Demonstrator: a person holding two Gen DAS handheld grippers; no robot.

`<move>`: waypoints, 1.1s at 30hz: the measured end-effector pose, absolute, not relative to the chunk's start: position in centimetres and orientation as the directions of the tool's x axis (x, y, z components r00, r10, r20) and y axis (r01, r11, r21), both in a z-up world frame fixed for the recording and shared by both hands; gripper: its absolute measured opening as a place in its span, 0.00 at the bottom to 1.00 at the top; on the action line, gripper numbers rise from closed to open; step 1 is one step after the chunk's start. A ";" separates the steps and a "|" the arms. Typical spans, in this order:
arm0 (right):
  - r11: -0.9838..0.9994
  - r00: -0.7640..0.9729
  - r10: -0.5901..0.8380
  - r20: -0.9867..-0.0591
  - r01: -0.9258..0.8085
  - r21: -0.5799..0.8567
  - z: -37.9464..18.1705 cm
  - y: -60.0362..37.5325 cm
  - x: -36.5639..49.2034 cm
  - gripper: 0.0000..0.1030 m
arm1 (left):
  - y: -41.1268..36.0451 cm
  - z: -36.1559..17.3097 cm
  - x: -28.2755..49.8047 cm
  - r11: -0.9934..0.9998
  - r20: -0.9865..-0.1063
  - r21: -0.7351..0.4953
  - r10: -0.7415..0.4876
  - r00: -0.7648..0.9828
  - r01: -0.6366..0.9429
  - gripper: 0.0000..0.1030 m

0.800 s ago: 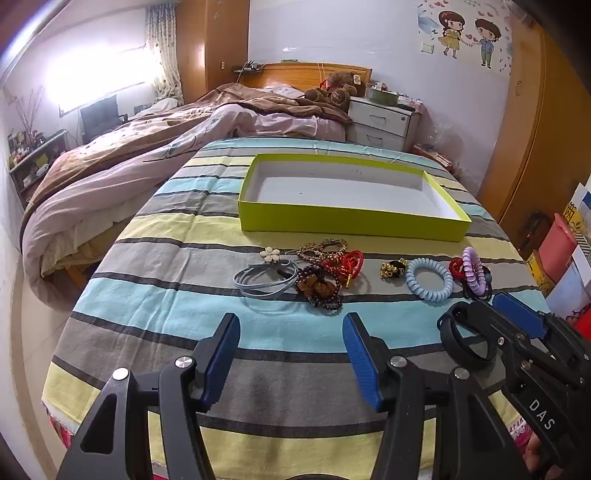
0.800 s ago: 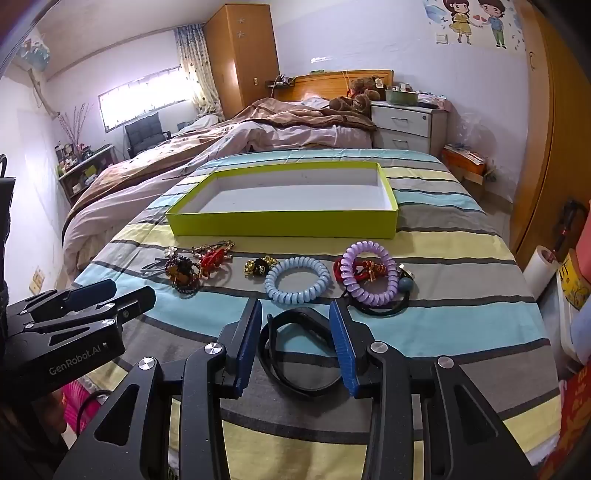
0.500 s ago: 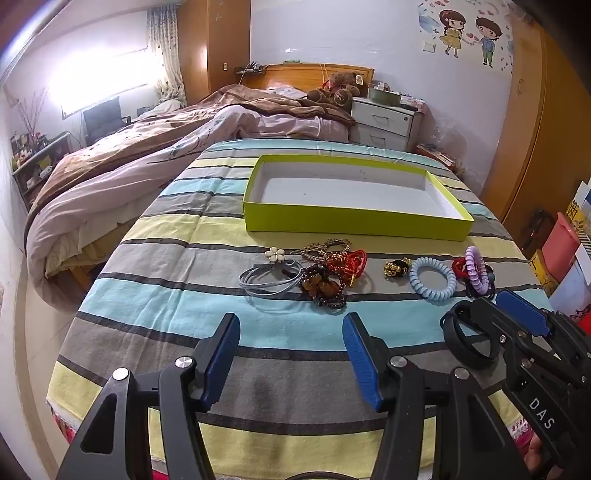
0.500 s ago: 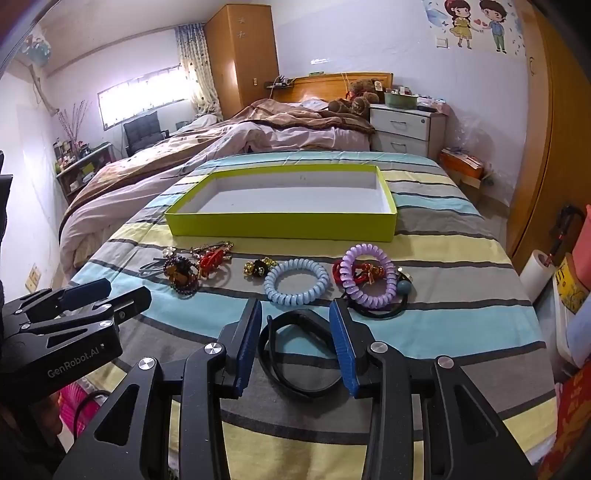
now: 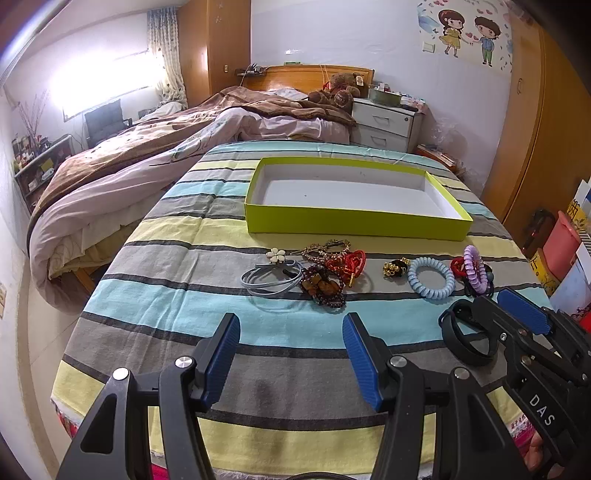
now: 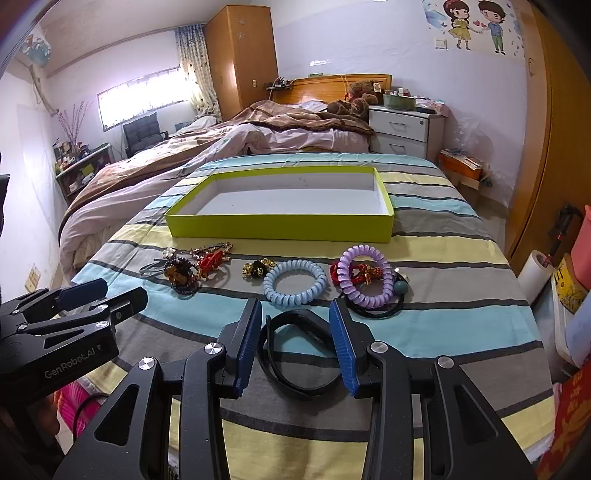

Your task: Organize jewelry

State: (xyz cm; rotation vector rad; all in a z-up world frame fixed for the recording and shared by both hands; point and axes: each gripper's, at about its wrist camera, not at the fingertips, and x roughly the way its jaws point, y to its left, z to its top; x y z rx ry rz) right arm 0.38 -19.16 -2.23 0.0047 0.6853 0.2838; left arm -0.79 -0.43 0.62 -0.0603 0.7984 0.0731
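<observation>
You are working over a table draped in a striped cloth (image 5: 177,295) of grey, pale blue and yellow bands with thin dark lines. Behind it, at the upper left of both views, an unmade bed (image 6: 221,144) with brown and lilac covers runs up to a wooden headboard, where a brown teddy bear (image 5: 338,94) sits. A white nightstand (image 6: 402,133) stands to the right of the bear, a wooden wardrobe (image 6: 240,55) rises at top centre, and a bright window (image 6: 140,94) glows at the left. A cartoon sticker of two children (image 6: 476,26) fills the upper right of the wall.

A shallow lime-green box (image 5: 354,225) with a white inside lies mid-frame. Just below it the jewelry sits in a row: a grey headband (image 5: 269,280) with a white flower, a cluster of brown beads (image 5: 323,288), a red knot piece (image 5: 347,262), a pale blue coil tie (image 6: 297,282) and a purple coil tie (image 6: 364,277).

Your left gripper (image 5: 291,350) has its fingers spread wide over bare cloth, holding nothing. Your right gripper (image 6: 295,332) has its blue pads on either side of a black band (image 6: 295,349) lying on the cloth; you cannot tell whether they press on it.

Readable writing: "GenRobot.AI" on the left gripper body at lower left of the right view, and "DAS" on the right gripper at lower right of the left view.
</observation>
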 end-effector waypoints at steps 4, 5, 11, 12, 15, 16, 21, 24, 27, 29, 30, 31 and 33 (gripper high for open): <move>0.962 0.739 0.259 -0.621 -0.254 0.099 -2.1 -19.3 0.2 0.38 | -0.5 0.7 -0.8 0.996 -0.716 -0.023 0.047 0.696 -0.091 0.56; 0.962 0.740 0.258 -0.621 -0.253 0.098 -2.1 -19.4 0.2 0.38 | -0.3 0.7 -0.8 0.996 -0.717 -0.024 0.046 0.696 -0.090 0.56; 0.962 0.740 0.258 -0.621 -0.253 0.100 -2.0 -19.4 0.1 0.38 | -0.1 0.8 -1.0 0.996 -0.714 -0.021 0.049 0.698 -0.091 0.56; 0.962 0.740 0.258 -0.621 -0.252 0.100 -2.0 -19.4 0.1 0.38 | 0.0 0.8 -1.1 0.996 -0.715 -0.021 0.049 0.698 -0.091 0.56; 0.962 0.740 0.260 -0.621 -0.253 0.101 -2.0 -19.5 0.1 0.38 | -0.1 0.8 -1.0 0.995 -0.714 -0.020 0.050 0.698 -0.093 0.56; 0.963 0.739 0.257 -0.622 -0.252 0.099 -2.0 -19.4 0.1 0.38 | -0.3 0.7 -0.9 0.996 -0.714 -0.019 0.050 0.699 -0.091 0.56; 0.964 0.741 0.256 -0.621 -0.248 0.100 -1.8 -19.6 0.0 0.38 | -0.3 0.8 -1.0 0.996 -0.713 -0.019 0.050 0.700 -0.091 0.56; 0.964 0.741 0.256 -0.621 -0.248 0.101 -1.8 -19.7 0.0 0.38 | -0.3 0.8 -1.0 0.996 -0.712 -0.018 0.051 0.700 -0.091 0.56; 0.963 0.741 0.256 -0.621 -0.249 0.100 -1.8 -19.7 0.0 0.38 | -0.3 0.7 -0.9 0.996 -0.713 -0.018 0.050 0.699 -0.090 0.56; 0.963 0.741 0.257 -0.621 -0.250 0.100 -1.8 -19.6 0.0 0.38 | -0.3 0.7 -0.9 0.996 -0.713 -0.019 0.050 0.699 -0.091 0.56; 0.963 0.740 0.256 -0.622 -0.249 0.100 -1.9 -19.6 0.0 0.38 | -0.3 0.7 -1.0 0.996 -0.713 -0.019 0.050 0.700 -0.090 0.56; 0.963 0.740 0.256 -0.622 -0.251 0.099 -1.8 -19.6 0.0 0.38 | -0.3 0.7 -1.0 0.996 -0.713 -0.019 0.049 0.699 -0.089 0.56; 0.963 0.739 0.257 -0.622 -0.251 0.100 -1.8 -19.7 0.0 0.38 | -0.3 0.7 -1.0 0.996 -0.714 -0.018 0.052 0.699 -0.092 0.56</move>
